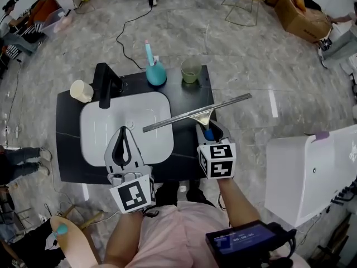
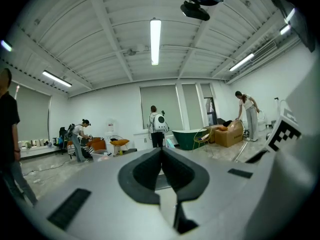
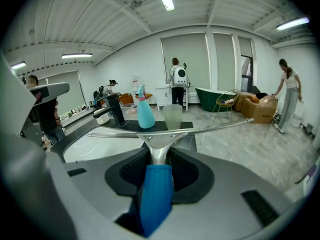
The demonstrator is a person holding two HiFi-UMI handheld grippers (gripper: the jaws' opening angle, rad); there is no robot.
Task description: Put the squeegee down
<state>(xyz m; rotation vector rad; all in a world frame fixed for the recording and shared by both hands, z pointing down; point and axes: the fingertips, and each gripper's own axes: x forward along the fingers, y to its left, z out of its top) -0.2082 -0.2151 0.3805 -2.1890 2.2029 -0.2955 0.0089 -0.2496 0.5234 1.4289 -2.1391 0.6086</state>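
Your right gripper (image 1: 208, 130) is clamped on the blue handle of the squeegee (image 1: 199, 115); its blade stretches across the right rim of the white sink (image 1: 95, 128) and the black counter (image 1: 68, 149). Your left gripper (image 1: 124, 129) has its jaws pressed together on nothing, over the basin.

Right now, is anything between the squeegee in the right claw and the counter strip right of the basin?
Nothing visible. The right claw grips the squeegee by its blue handle above the dark counter; that strip looks bare. The green cup and the spray bottle stand at the back edge, beyond the blade.
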